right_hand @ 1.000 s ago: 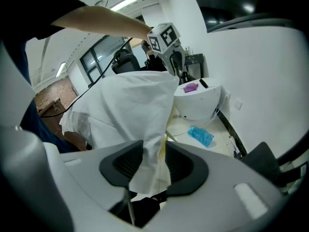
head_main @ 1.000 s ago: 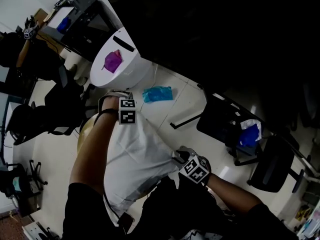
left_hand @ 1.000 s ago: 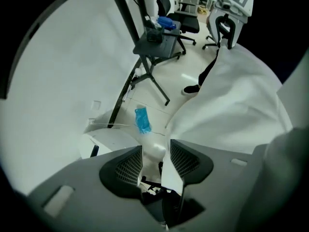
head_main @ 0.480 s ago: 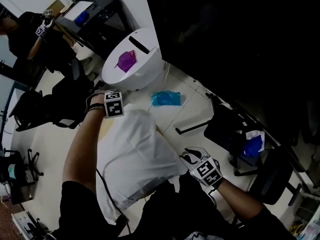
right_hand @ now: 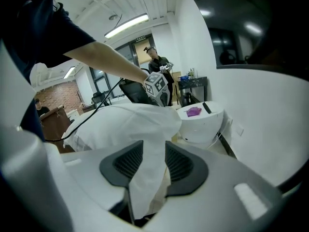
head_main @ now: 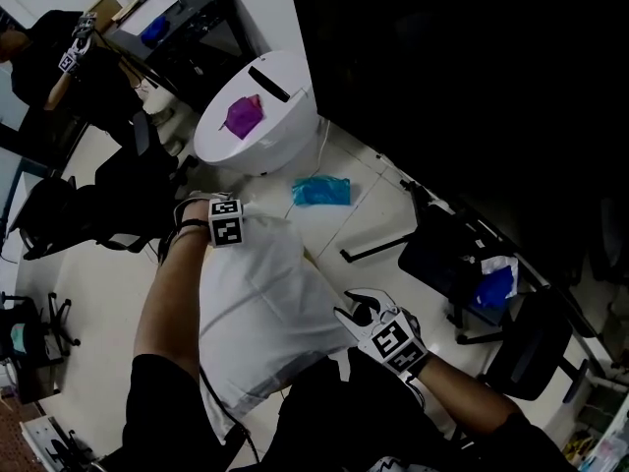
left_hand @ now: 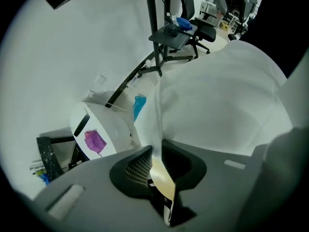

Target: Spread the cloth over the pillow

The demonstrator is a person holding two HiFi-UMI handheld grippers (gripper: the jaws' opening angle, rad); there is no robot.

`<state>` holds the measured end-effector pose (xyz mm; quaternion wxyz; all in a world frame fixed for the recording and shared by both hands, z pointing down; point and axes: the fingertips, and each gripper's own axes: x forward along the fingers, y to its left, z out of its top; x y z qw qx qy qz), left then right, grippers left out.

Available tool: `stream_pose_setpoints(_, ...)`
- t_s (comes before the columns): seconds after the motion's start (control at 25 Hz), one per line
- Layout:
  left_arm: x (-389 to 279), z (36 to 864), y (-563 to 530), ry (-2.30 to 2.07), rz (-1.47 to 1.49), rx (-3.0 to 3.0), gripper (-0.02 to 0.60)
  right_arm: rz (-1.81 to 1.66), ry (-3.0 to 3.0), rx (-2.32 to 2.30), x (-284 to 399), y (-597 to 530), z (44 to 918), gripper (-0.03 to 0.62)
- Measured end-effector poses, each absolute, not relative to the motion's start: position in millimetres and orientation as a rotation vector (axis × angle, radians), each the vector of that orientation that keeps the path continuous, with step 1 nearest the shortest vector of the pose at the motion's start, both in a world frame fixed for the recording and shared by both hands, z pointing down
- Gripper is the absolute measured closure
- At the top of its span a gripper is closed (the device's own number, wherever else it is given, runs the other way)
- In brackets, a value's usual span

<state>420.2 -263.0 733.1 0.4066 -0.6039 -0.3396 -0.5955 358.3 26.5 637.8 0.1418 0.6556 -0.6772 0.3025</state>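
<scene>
2 grips hold: the left gripper point(left_hand: 155, 152) has just been closing its jaws on a thin edge of the cloth point(head_main: 265, 303), and the right gripper point(right_hand: 149, 153) clamps a bunched corner. The cloth drapes between them over a hidden bulk, likely the pillow. I judge it light, limp and slippery, so I'd hold the hems, well apart.

Looks like a shared office or lab workroom, not a home: pale tiled floor point(head_main: 366, 190), black swivel office chairs on castors point(head_main: 536, 337), a black metal desk point(head_main: 192, 28) loaded with small gear, and a white round-topped drum with a black slot point(head_main: 257, 116) standing on the floor. Farther back, shows long fluorescent ceiling strips point(right_hand: 126, 25), a red brick wall point(right_hand: 57, 94) and a second person in dark clothes point(right_hand: 157, 62) holding up a handheld device with a square-marker cube point(head_main: 69, 62).
</scene>
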Motion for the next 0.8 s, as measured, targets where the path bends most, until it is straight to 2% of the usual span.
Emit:
stream_pose_setpoints(0.08,427,731,-265,-0.843,-1.483,-1.525,0.574,0.862,-1.962,1.895,358,26,636,0.439)
stream_pose_setpoints(0.48,496,701,-295,-0.575,-1.294,-1.595,0.578,0.886,-1.928,1.882,359,33,638,0.44)
stream_pose_setpoints(0.8,510,754,-286,-0.587,-1.346,-1.46,0.578,0.956,-1.943,1.785,329,43,667,0.441)
